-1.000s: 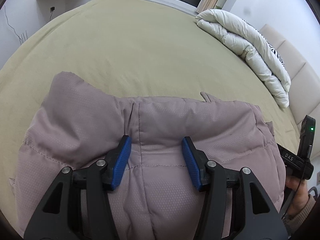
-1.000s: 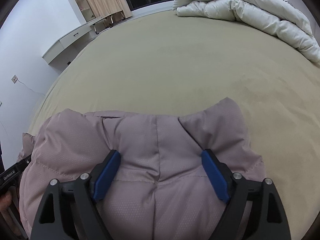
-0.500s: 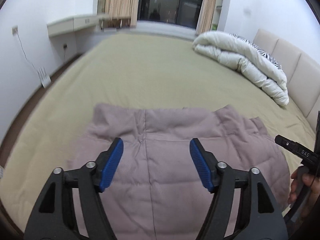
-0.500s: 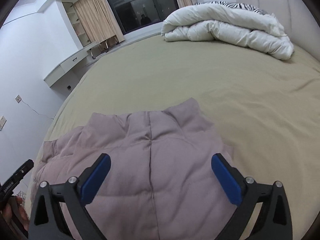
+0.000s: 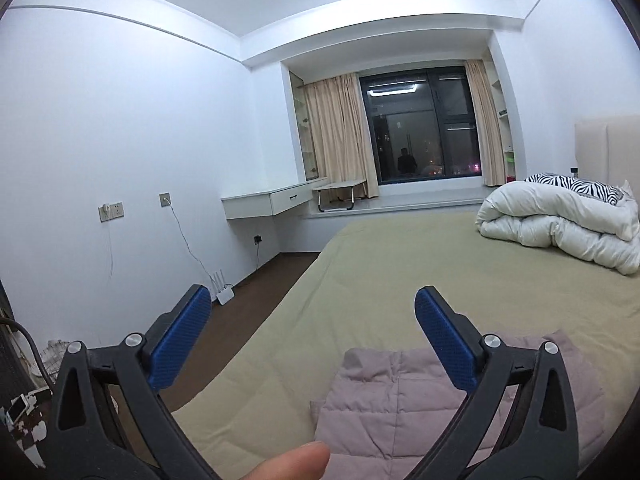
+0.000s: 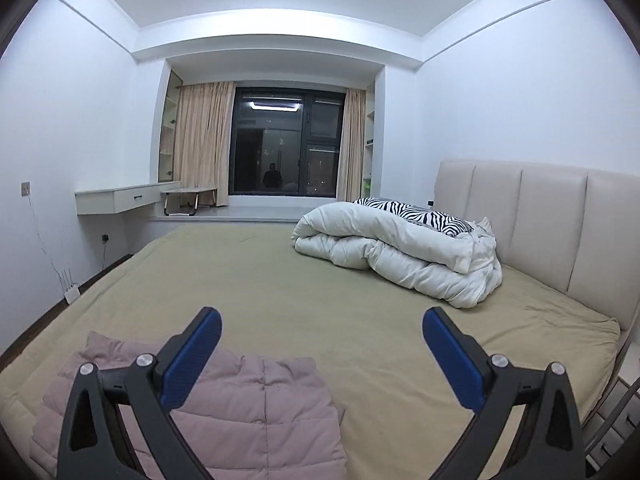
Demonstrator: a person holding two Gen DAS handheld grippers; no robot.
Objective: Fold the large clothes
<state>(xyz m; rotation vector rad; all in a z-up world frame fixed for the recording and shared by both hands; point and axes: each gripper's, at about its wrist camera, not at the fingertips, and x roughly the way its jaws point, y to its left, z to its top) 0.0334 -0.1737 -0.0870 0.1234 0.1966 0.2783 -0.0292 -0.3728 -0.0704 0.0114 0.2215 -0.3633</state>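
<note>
A mauve quilted jacket (image 5: 384,408) lies folded flat on the olive bed (image 5: 380,272), near its front edge. My left gripper (image 5: 312,304) is raised well above the jacket, its jaws still opening, with nothing between the blue pads (image 5: 180,340). A fingertip (image 5: 288,460) shows at the bottom of the left wrist view. In the right wrist view the jacket (image 6: 256,404) lies low and to the left on the bed (image 6: 360,304). My right gripper (image 6: 320,324) is open wide above the bed, empty, to the right of the jacket.
A rolled white duvet (image 6: 400,256) with a zebra-print pillow (image 6: 416,212) lies by the padded headboard (image 6: 552,216). A floating desk (image 5: 272,200) and a dark window (image 5: 420,128) stand at the far wall. Cables and a router (image 5: 224,292) sit on the floor at left.
Both grippers let go of the jacket, opened wider and rose up and back, tilting from looking down at the bed to looking nearly level across the room.
</note>
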